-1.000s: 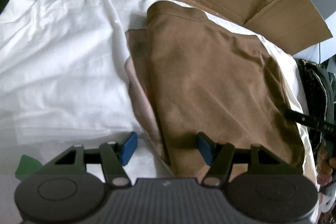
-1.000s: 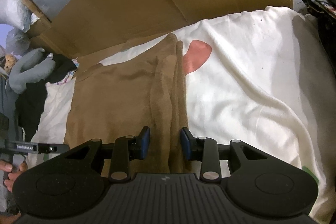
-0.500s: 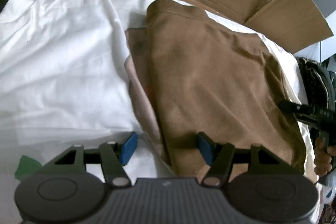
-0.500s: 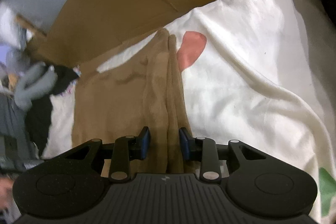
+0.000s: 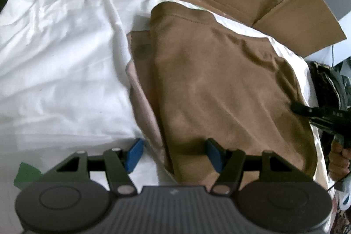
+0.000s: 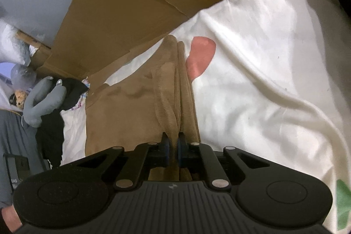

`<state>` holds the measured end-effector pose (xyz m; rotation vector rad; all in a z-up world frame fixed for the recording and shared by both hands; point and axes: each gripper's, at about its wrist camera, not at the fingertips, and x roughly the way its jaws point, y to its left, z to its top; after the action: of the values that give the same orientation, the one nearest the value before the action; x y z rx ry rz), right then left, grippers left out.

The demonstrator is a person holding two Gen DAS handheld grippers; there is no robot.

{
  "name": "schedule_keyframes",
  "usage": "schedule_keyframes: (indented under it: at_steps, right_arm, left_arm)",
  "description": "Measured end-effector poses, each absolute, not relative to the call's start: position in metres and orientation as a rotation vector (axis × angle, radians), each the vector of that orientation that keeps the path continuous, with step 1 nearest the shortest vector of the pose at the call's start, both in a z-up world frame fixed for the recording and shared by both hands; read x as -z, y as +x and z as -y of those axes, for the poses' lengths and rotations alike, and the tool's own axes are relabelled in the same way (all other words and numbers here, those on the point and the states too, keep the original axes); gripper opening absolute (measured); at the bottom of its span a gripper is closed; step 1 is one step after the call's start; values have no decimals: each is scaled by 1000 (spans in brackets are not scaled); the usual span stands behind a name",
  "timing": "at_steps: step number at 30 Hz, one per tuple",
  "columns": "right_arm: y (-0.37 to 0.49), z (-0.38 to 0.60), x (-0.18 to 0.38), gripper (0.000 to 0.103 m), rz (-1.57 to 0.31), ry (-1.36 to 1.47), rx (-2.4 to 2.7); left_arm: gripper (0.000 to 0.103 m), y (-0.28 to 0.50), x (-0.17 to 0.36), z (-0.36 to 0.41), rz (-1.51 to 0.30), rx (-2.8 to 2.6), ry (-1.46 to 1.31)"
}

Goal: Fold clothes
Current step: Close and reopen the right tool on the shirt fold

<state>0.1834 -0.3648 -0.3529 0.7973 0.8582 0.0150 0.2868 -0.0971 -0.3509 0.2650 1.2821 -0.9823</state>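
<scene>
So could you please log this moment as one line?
right gripper: just closed, shut on brown garment edge | left gripper: open over its near corner | white sheet underneath

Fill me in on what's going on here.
A person with a gripper in each hand is folding a brown garment on a white sheet. The right gripper has just closed and is pinching a bunched edge of the garment. The left gripper is open, its fingers astride the garment's other edge, not yet gripping it.
</scene>
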Motion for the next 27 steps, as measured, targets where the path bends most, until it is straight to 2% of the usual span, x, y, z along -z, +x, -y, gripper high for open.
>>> schedule_keyframes:
  at_steps: [9,16,20,24,26,27]
  right_arm:
    - [196,360,367,4,-898,736,36]
    - [193,363,362,10,-890,760,32]
    - [179,364,344,32,-866,720,26]
    - [168,360,334,35,-883,683,29]
    - [162,357,334,44,-899,667,29]
    - [158,356,334,44,-907,658,28]
  left_arm:
    - [66,286,353,99,-1279,1004,292]
    - [66,272,350,96,-1283,1042,346]
    - [66,259,351,87,-1317,1074,374]
    - [66,245,351,82,-1307,1100,430]
    - [66,243,350,82,-1310,1109,448]
    - [66,242,349,82,-1316,1110,449]
